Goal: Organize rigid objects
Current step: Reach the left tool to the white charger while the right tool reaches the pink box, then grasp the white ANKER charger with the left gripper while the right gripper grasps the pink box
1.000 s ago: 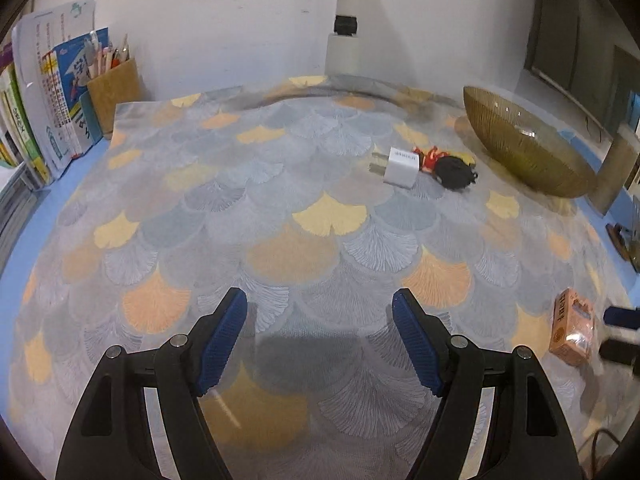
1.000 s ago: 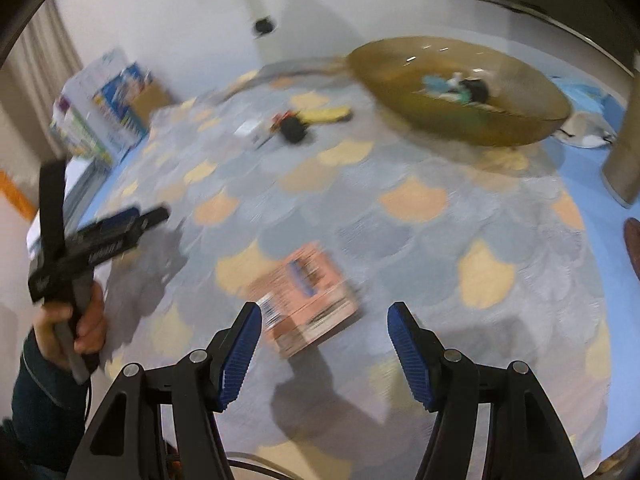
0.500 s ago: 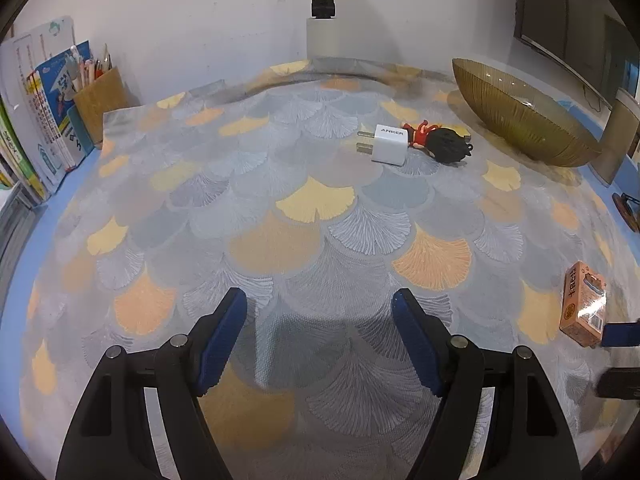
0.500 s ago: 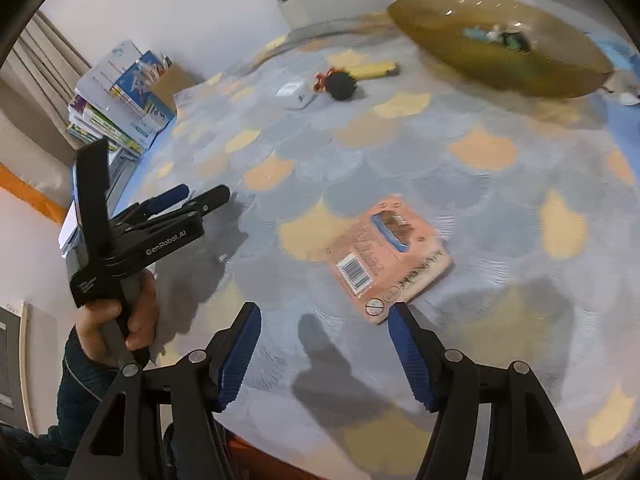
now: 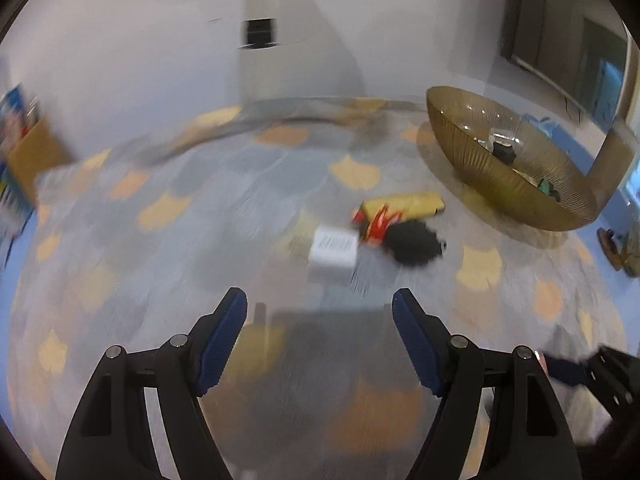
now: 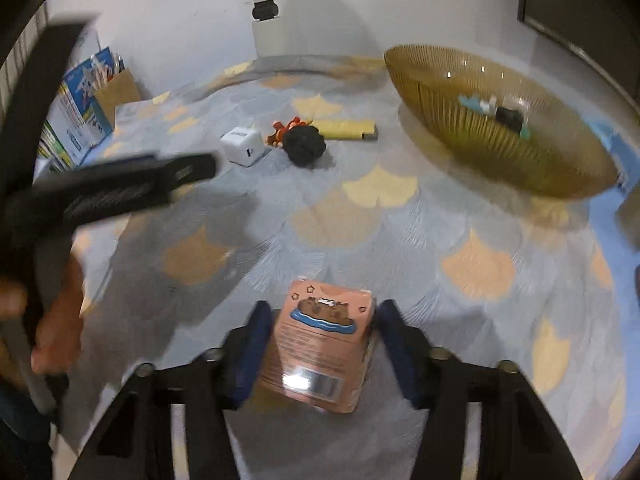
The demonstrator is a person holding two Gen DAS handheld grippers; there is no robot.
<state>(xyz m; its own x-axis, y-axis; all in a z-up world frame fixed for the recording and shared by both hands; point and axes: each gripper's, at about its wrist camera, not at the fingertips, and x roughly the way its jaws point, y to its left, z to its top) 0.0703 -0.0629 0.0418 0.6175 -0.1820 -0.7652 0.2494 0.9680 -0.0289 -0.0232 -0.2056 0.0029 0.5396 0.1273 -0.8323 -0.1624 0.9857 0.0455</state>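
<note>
A pink box [image 6: 324, 344] sits between the blue pads of my right gripper [image 6: 322, 344], which has closed in on its two sides. A white charger cube [image 5: 334, 248] [image 6: 243, 146], a black and red toy [image 5: 408, 238] [image 6: 302, 142] and a yellow bar [image 5: 408, 204] [image 6: 348, 128] lie together mid-mat. My left gripper [image 5: 318, 336] is open and empty, just short of the charger. A gold ribbed bowl [image 5: 504, 176] [image 6: 492, 132] at the right holds small items.
A patterned grey and orange mat [image 6: 360, 216] covers the blue table. Books and a brown pen holder [image 6: 116, 88] stand at the far left by the wall. The left gripper and the hand that holds it [image 6: 56, 320] show at the left of the right wrist view.
My right gripper has dropped onto the pink box and closed around it. My left gripper has moved forward and right toward the charger and toy; its view is blurred.
</note>
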